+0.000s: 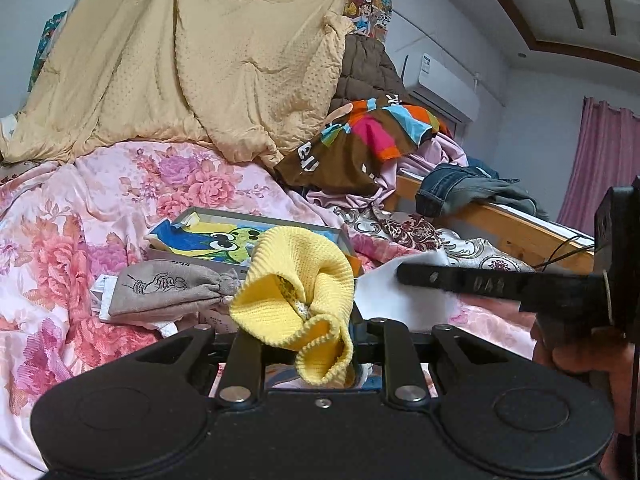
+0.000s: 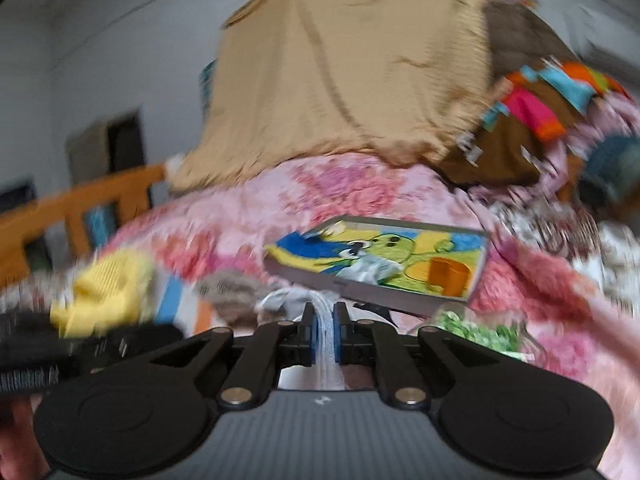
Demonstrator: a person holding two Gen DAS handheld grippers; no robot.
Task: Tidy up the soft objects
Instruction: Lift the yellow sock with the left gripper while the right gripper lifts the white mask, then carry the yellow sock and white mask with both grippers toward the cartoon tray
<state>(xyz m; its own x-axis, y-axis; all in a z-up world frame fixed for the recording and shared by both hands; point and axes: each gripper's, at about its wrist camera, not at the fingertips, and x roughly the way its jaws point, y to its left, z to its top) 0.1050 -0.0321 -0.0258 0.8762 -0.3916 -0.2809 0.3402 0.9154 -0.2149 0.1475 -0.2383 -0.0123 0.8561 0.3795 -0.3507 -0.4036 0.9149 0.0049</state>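
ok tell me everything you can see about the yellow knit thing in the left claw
The yellow knit piece is a soft ribbed fabric, bright yellow, bunched into loose folds with a rolled hem curling at its lower edge. A paler, speckled bit shows inside the fold. It hangs crumpled from the left claw, whose jaws are pinched on its lower part, lifted in front of the frog-print box and the grey drawstring pouch. In the right wrist view it is only a yellow blur at the left.

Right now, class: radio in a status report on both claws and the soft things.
Left claw shut on yellow knit cloth. Right claw shut on white mesh fabric. Open cartoon box ahead on floral bedspread; nothing blocking.
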